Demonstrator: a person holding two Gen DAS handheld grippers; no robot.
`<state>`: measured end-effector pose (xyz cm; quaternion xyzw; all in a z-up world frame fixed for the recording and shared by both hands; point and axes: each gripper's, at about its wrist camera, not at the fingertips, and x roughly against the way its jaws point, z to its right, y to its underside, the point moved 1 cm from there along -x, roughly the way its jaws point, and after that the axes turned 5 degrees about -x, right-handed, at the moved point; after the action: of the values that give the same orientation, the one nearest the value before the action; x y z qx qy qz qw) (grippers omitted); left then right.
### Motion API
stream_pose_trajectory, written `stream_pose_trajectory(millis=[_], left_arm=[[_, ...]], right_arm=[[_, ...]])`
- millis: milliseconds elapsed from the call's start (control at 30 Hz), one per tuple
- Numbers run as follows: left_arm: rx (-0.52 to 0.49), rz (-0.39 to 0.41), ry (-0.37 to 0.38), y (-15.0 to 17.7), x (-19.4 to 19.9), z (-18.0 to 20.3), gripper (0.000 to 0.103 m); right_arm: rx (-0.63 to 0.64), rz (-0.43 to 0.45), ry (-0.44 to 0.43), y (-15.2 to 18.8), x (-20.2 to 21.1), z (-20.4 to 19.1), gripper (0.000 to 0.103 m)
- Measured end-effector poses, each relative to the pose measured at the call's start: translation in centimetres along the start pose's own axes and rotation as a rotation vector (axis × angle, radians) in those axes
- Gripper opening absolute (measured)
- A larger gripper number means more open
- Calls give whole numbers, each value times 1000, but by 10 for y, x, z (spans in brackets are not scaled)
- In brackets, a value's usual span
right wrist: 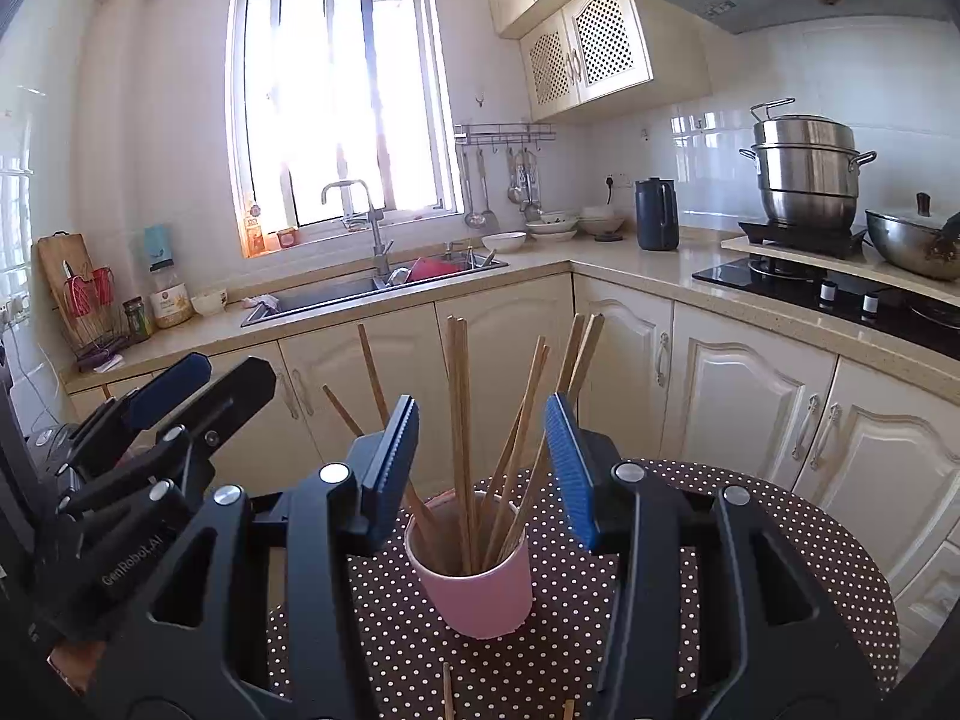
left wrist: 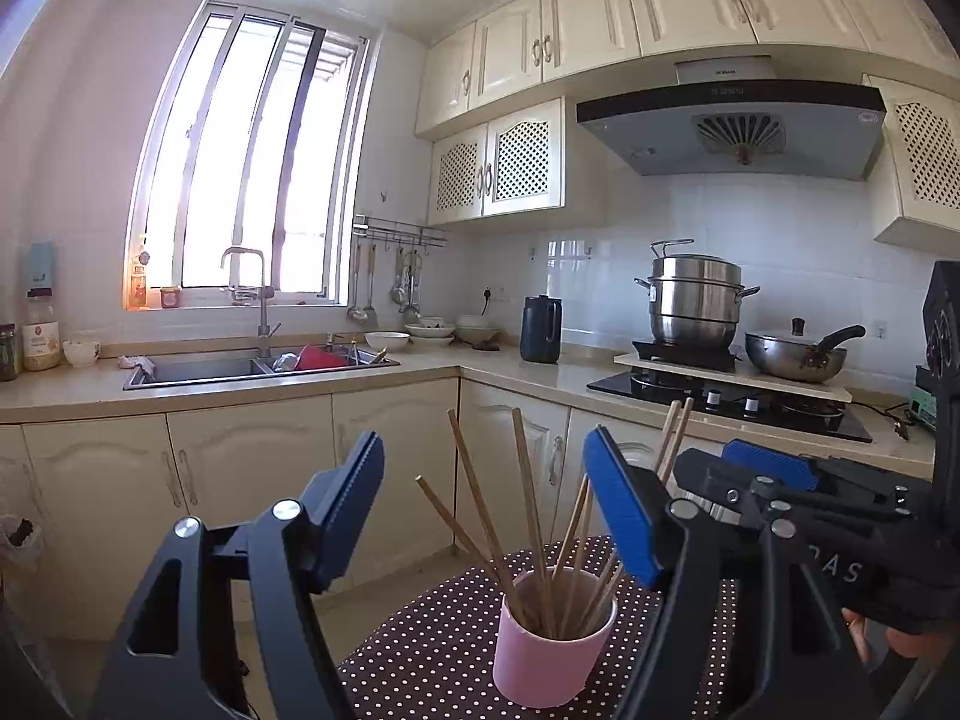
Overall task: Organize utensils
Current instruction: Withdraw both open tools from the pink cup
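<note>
In the right wrist view, two chopstick ends poke up at the bottom edge, their lengths cut off. The chopsticks' lower ends are hidden inside the pink cup. In the left wrist view the right claw is partly covered by the left claw's finger, and the tabletop's near part runs out of frame.
</note>
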<state>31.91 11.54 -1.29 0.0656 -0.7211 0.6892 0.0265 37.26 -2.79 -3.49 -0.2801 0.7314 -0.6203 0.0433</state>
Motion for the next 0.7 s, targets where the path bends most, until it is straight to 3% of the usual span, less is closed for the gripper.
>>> stream_pose_trajectory(millis=[700], left_arm=[[-57, -32, 62, 14, 90, 45, 75]], right_arm=[[-18, 42, 48, 23, 108, 18, 49]])
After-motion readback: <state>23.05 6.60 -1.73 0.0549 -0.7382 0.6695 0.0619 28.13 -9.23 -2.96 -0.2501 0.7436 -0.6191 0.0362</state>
